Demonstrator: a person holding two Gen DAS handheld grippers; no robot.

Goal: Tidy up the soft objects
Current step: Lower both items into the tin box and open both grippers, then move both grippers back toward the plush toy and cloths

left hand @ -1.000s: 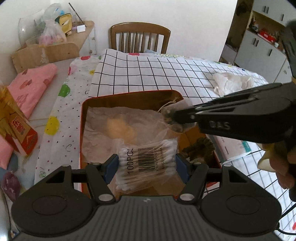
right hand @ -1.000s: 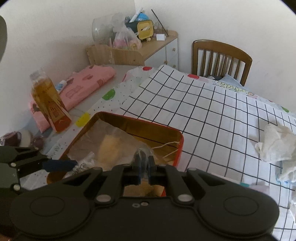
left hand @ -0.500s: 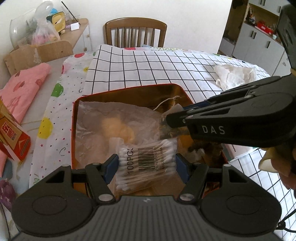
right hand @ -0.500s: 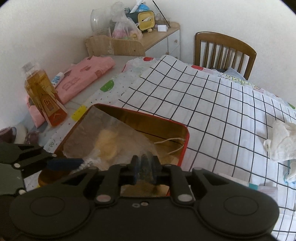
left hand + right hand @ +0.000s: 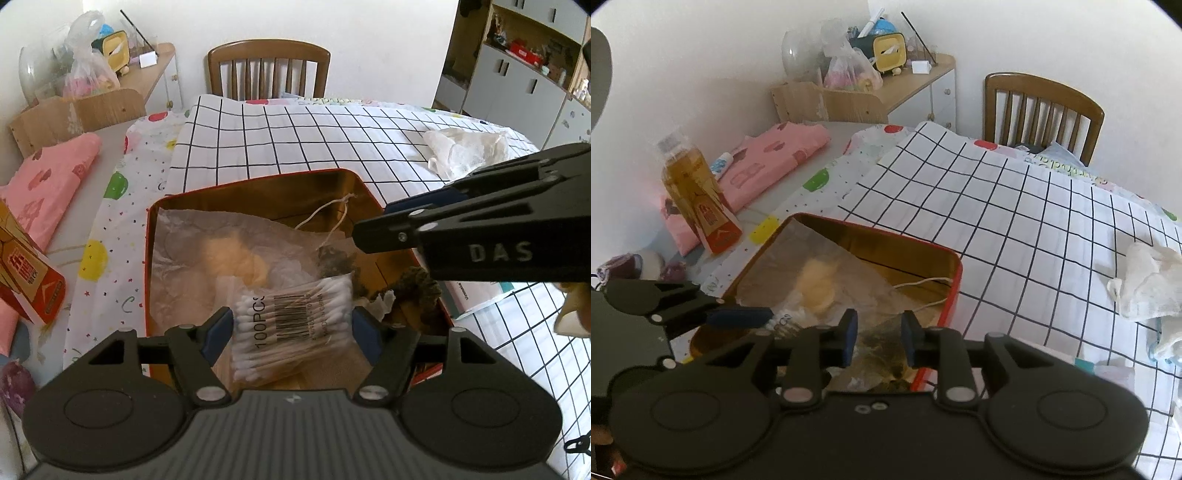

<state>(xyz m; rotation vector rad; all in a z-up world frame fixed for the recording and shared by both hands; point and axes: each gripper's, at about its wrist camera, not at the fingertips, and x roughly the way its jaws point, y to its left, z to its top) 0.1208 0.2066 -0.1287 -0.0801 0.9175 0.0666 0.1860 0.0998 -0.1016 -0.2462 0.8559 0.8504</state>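
Note:
A red tin box [image 5: 258, 179] [image 5: 955, 273] with a gold inside stands on the checked cloth. In it lie a clear bag with a yellow sponge [image 5: 236, 254] [image 5: 816, 288], a small bag of dark dried stuff [image 5: 334, 258] [image 5: 882, 339] with a string, and a brown fuzzy thing [image 5: 419, 286]. My left gripper [image 5: 291, 328] grips a pack of cotton swabs [image 5: 291, 321] over the box. My right gripper [image 5: 877, 338] [image 5: 373, 229] is open, its fingers on either side of the dark bag.
A crumpled white cloth [image 5: 465, 151] [image 5: 1145, 280] lies on the right of the table. A bottle of amber liquid [image 5: 694, 192] and a folded pink cloth [image 5: 48, 181] [image 5: 768, 162] are on the left. A wooden chair [image 5: 269, 70] stands at the far side.
My right gripper has opened and let go of the small dark bag, which now lies in the box. My left gripper still holds the swabs.

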